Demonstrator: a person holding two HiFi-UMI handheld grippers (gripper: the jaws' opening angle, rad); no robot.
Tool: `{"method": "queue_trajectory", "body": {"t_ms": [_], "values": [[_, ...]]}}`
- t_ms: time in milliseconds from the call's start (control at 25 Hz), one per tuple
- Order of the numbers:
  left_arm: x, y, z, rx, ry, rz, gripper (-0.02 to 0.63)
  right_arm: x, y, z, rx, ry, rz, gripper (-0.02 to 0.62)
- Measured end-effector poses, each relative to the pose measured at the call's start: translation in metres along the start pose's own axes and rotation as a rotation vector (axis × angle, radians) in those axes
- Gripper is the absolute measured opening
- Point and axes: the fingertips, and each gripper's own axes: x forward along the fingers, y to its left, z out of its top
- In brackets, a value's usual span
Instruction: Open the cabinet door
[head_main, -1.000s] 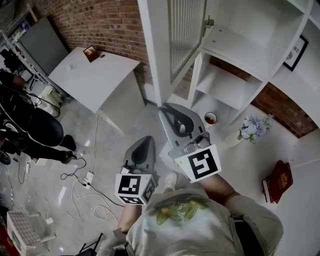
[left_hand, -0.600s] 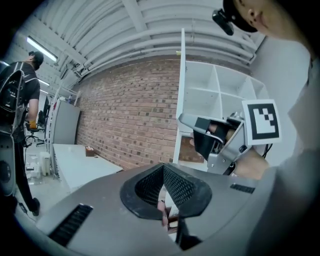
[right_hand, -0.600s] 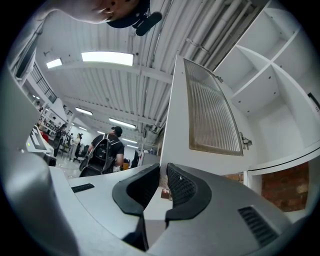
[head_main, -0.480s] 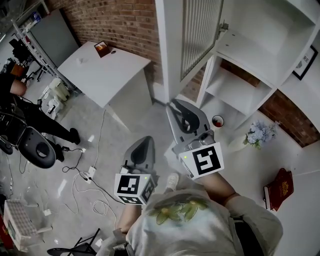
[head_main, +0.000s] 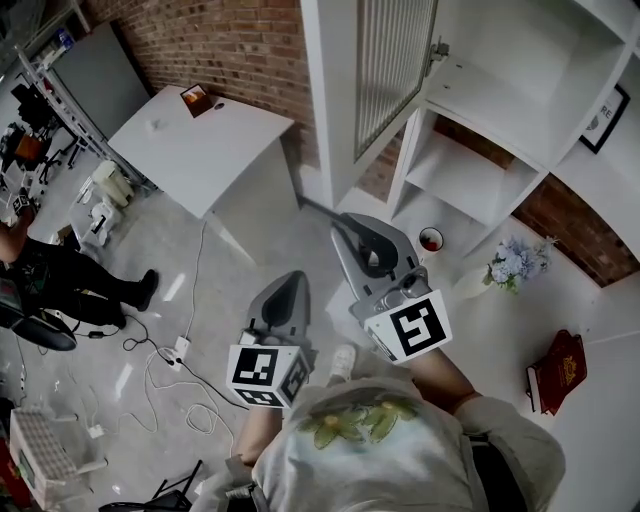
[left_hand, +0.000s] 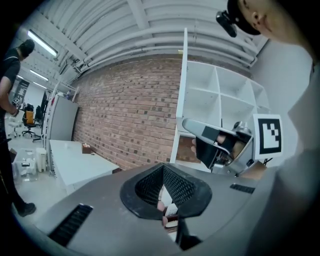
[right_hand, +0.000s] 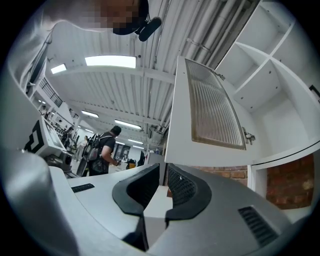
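My left claw (left_hand: 163, 166) is pinched shut with nothing in it. It has stayed in the same spot, low and off to the side. My right claw (right_hand: 163, 169) has not moved either. I think it is squeezed onto the low outer edge of the cabinet door (head_main: 335, 100). The door has stayed swung wide out from the white cabinet (head_main: 500, 100). So the opening looks done, and letting go comes next.

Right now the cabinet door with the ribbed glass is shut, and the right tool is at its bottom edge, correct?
No, the door is swung open, not shut: the head view shows it standing out from the cabinet, whose shelves are exposed. The right tool is at its bottom edge.
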Motion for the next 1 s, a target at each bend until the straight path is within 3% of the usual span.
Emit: {"method": "queue_trajectory", "body": {"t_ms": [1000], "values": [[-0.001, -0.019, -0.005, -0.019, 0.011, -0.058, 0.009, -0.038, 0.040, -0.035, 0.058, 0.146, 0.114, 0.023]]}}
